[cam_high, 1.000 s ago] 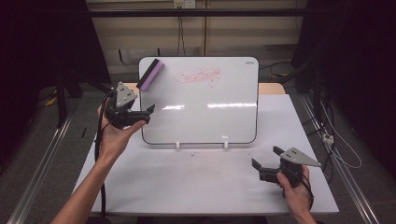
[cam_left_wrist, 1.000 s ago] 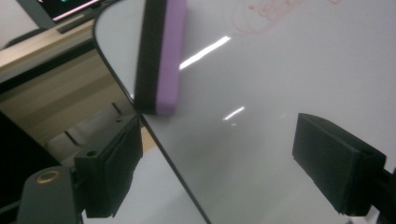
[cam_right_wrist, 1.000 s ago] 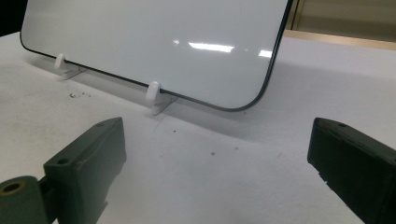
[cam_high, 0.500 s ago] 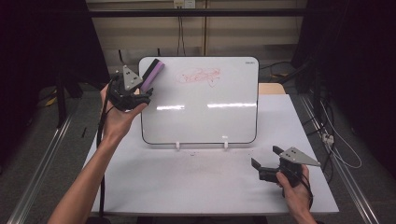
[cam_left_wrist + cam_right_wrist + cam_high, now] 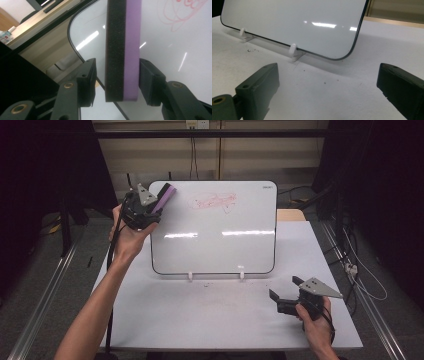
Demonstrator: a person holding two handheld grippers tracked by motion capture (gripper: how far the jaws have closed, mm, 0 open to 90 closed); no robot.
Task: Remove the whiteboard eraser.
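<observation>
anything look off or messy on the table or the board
Small dark specks dot the white table below the whiteboard, likely eraser crumbs. A red scribble remains near the board's top. Nothing looks damaged or askew.

The left gripper (image 5: 150,210) has a purple-and-black foam eraser (image 5: 165,197) at its fingertips, against the propped white rectangular whiteboard's (image 5: 215,245) upper-left corner; red scribbles (image 5: 212,201) lie beyond.
</observation>
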